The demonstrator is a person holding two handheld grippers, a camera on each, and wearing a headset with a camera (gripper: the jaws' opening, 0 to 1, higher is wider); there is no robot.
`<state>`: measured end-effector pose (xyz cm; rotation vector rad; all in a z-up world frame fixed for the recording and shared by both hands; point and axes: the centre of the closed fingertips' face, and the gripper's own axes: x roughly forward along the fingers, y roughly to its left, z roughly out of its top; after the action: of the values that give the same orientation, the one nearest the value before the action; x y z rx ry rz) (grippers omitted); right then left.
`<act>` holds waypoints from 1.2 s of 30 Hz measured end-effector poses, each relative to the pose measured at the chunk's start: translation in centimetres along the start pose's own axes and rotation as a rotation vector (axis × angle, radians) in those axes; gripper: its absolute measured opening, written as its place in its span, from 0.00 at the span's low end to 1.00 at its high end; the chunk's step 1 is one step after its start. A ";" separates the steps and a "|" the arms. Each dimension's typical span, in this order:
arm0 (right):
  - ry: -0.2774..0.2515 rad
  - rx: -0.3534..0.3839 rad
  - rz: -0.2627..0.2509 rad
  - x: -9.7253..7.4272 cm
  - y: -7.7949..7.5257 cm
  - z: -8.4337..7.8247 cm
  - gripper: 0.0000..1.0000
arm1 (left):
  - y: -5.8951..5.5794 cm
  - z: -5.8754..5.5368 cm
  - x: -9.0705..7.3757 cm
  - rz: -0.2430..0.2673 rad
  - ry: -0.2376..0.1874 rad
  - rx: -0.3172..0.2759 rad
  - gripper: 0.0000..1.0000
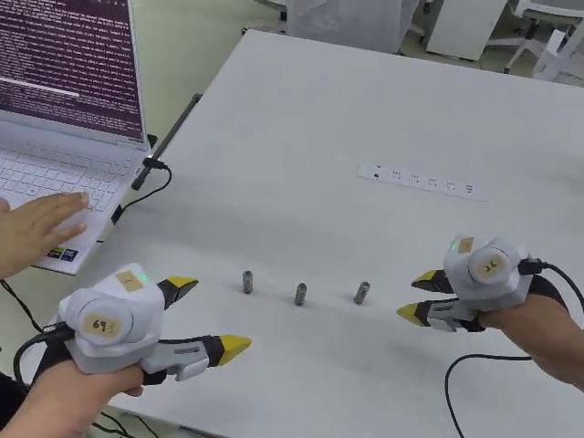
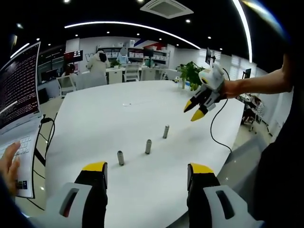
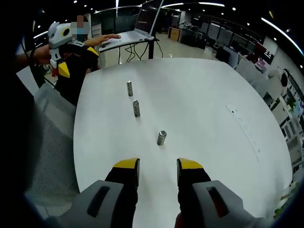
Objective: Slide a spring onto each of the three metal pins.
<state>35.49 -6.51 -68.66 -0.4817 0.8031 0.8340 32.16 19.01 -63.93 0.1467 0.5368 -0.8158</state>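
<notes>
Three springs (image 1: 300,294) stand in a row on the table (image 1: 319,119) between my left gripper (image 1: 209,315), jaws wide, and right gripper (image 1: 415,295), jaws narrower, both empty. Laptop (image 1: 64,137) at left, power strip (image 1: 420,181) beyond.

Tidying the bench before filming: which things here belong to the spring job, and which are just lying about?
Job: left spring, middle spring, right spring, all standing upright in a row; left hand-held gripper, right hand-held gripper, both open.
Lying about: laptop, its cable, power strip.

Springs (image 1: 300,294) in row — on table (image 1: 365,109)
</notes>
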 end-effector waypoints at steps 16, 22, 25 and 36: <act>-0.091 0.118 -0.132 -4.5 0.3 -1.3 0.33 | 0.0 1.0 0.6 -0.024 0.002 0.005 0.70; -0.137 0.184 -0.192 -6.7 0.5 -1.7 0.32 | 0.3 1.8 0.6 -0.023 -0.010 -0.002 0.65; -0.148 0.204 -0.213 -7.5 0.6 -2.0 0.32 | 0.4 1.8 0.6 -0.021 -0.003 -0.006 0.64; -0.218 0.306 -0.261 -10.0 2.5 -3.4 0.37 | 0.8 2.8 0.0 -0.016 -0.051 -0.019 0.68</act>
<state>27.82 -11.92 -63.09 -0.2124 0.6351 0.4993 33.89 18.67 -61.65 0.1040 0.4975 -0.8274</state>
